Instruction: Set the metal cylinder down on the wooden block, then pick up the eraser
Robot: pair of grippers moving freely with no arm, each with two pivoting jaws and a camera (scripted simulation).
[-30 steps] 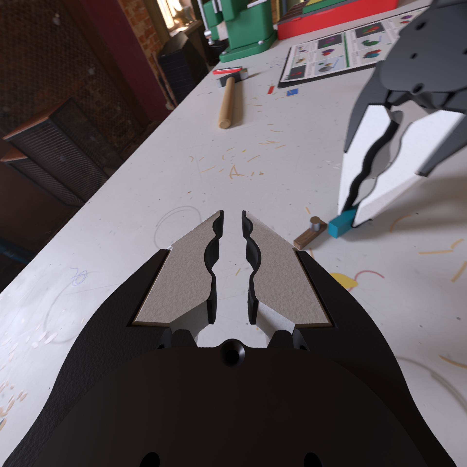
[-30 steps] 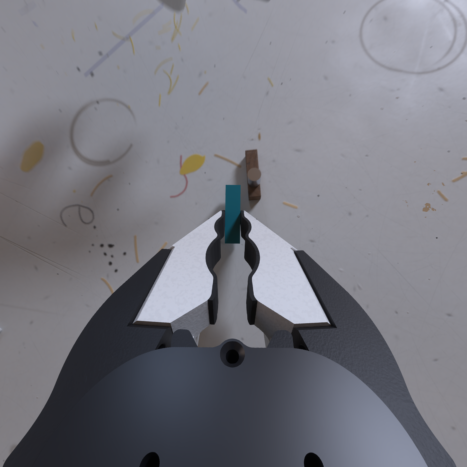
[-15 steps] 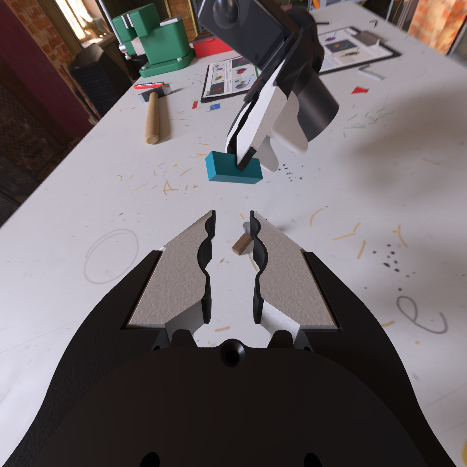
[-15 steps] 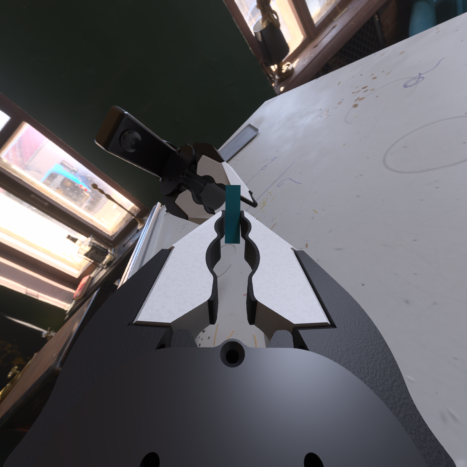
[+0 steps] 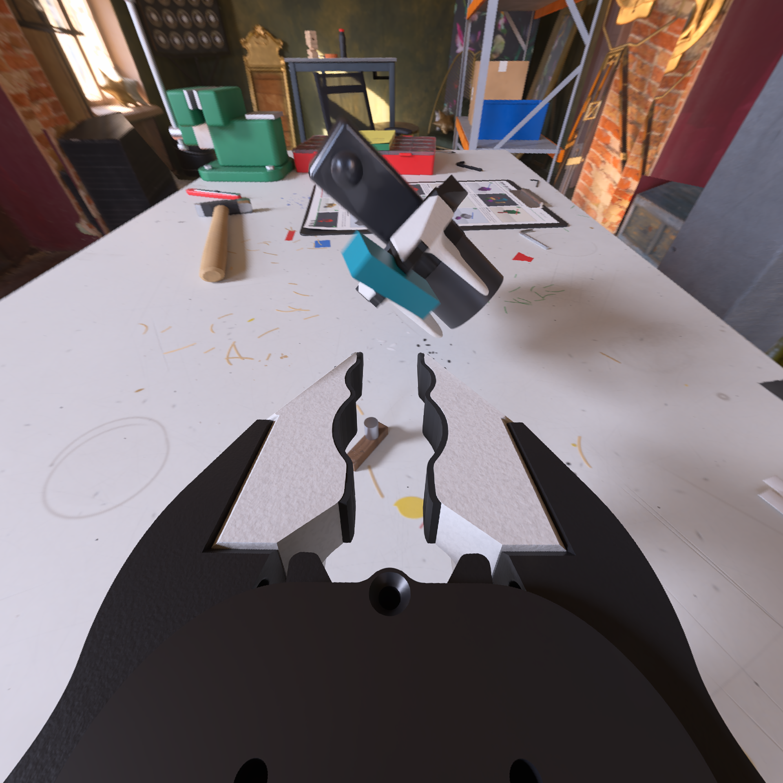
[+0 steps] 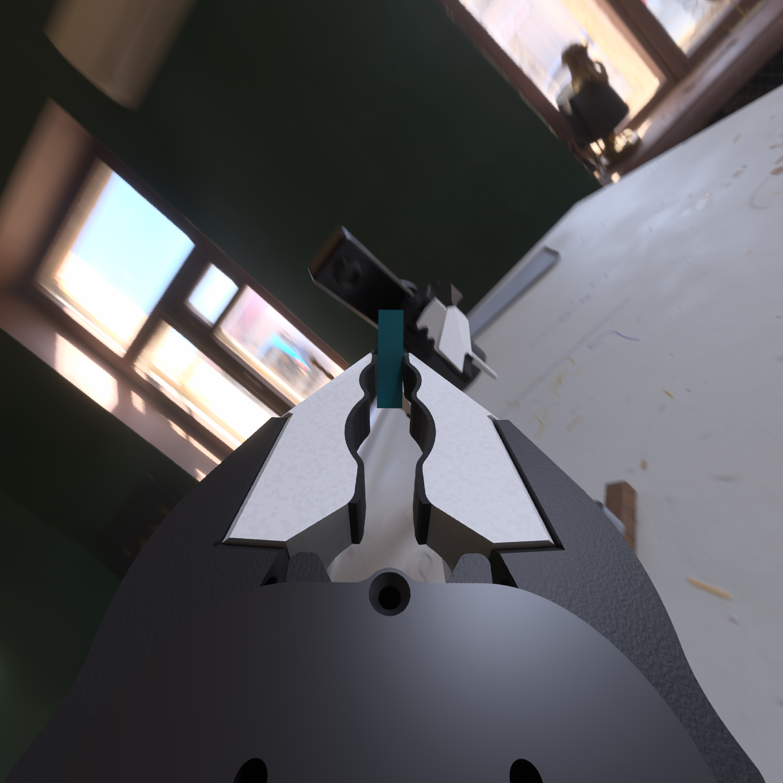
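A white worktable (image 5: 127, 339), scuffed with pencil rings, coloured scribbles and shavings, fills a workshop with brick walls, dark green paint and sunlit windows. Taking the wooden block (image 5: 367, 445) as the landmark and reading left to right in the left wrist view: far back and left of it sits a green vise (image 5: 231, 135), with a wooden-handled hammer (image 5: 216, 237) lying nearer the block on the same side. Directly behind the block, at the table's far edge, are a red parts tray (image 5: 406, 159) and a black clipboard (image 5: 500, 203) holding a printed sheet. To the back right stands a metal shelving rack (image 5: 508, 84) carrying a blue bin and a cardboard box.

The metal cylinder (image 5: 370, 426) stands upright on the far end of the block. The left gripper (image 5: 390, 360) hangs above the block with its jaws apart and nothing between them, and its left finger hides the block's near corner.

Above and beyond the block, clear of the table, the right gripper (image 5: 402, 258) is clamped on the teal eraser (image 5: 387, 275), tilted in the air. In the right wrist view the eraser (image 6: 390, 358) stands on edge between the tips of the right gripper (image 6: 390, 360), partly masking the left gripper (image 6: 423, 322) beyond it.
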